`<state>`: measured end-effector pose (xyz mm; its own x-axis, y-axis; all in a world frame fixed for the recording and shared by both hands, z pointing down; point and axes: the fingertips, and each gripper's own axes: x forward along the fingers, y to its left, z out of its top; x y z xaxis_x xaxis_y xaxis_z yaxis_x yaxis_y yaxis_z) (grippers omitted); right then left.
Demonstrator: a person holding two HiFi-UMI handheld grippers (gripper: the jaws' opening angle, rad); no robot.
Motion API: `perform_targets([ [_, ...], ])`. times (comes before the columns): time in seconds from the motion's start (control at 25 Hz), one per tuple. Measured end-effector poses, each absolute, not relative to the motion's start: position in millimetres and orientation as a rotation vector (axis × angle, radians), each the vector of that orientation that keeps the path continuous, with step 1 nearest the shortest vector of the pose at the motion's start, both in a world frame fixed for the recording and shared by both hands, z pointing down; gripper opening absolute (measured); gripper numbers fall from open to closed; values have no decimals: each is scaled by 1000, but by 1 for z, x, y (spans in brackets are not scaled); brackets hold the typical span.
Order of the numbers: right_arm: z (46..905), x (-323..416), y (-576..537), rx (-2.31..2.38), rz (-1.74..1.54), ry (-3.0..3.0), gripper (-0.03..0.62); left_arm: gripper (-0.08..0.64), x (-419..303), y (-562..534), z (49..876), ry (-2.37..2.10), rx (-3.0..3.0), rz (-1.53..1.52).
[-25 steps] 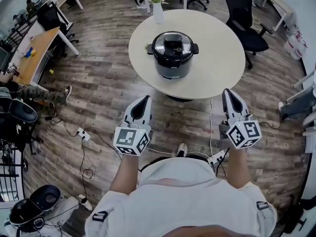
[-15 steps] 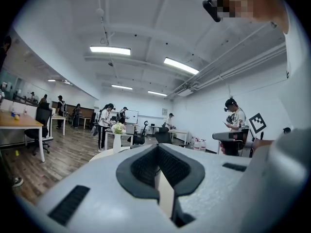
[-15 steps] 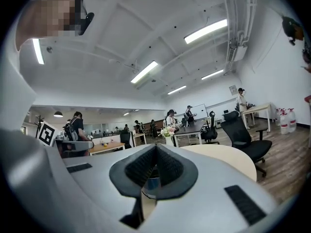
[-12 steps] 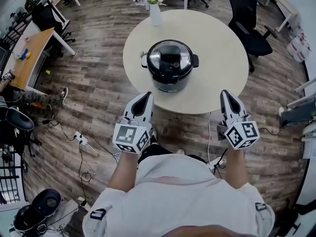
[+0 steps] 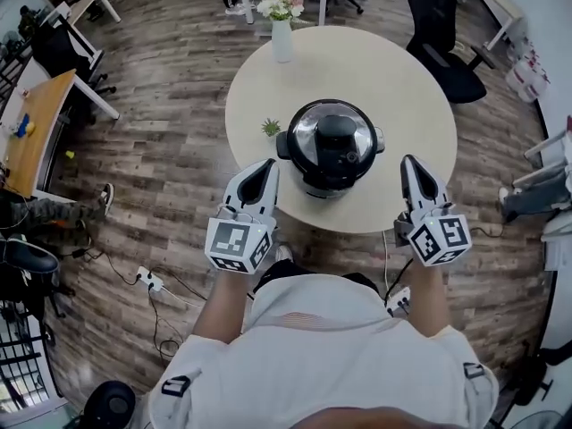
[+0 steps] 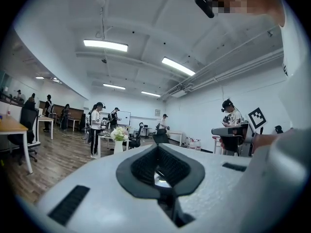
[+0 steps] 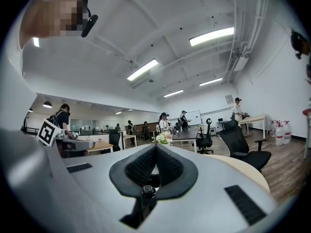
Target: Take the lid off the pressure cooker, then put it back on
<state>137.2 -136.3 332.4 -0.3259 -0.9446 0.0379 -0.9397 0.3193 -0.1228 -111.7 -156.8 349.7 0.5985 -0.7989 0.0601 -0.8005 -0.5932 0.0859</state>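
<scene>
flanking the pressure cooker, both grippers' jaws closed, lid on.

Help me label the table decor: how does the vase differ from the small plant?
The vase is tall and white, holding pale flowers; the plant is low, tiny and green. The vase stands near the table's far edge, well apart from the cooker; the plant sits close beside the cooker's left side. Both stand upright on the round table.
</scene>
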Motion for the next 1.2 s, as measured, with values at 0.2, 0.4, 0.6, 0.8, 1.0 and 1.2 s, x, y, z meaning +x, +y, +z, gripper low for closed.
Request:
perform_targets([
  [0.2,340,110,-168,-1851,-175,2499,0,5,-146,-193,354,-1355,2711,37],
  [0.4,339,115,-186,-1849,-163,2489,0,5,-147,-210,359,-1369,2696,54],
  [0.6,330,142,-195,-1818,-157,2454,0,5,-130,-215,345,-1412,2709,-2],
  [0.8,328,164,-200,-1786,-167,2476,31,55,-112,-217,338,-1420,2701,-19],
  [1.0,327,170,-204,-1709,-175,2546,198,256,-90,-214,339,-1350,2713,-7],
  [1.2,333,167,-207,-1636,-241,2634,378,373,-80,-207,333,-1339,2720,-37],
])
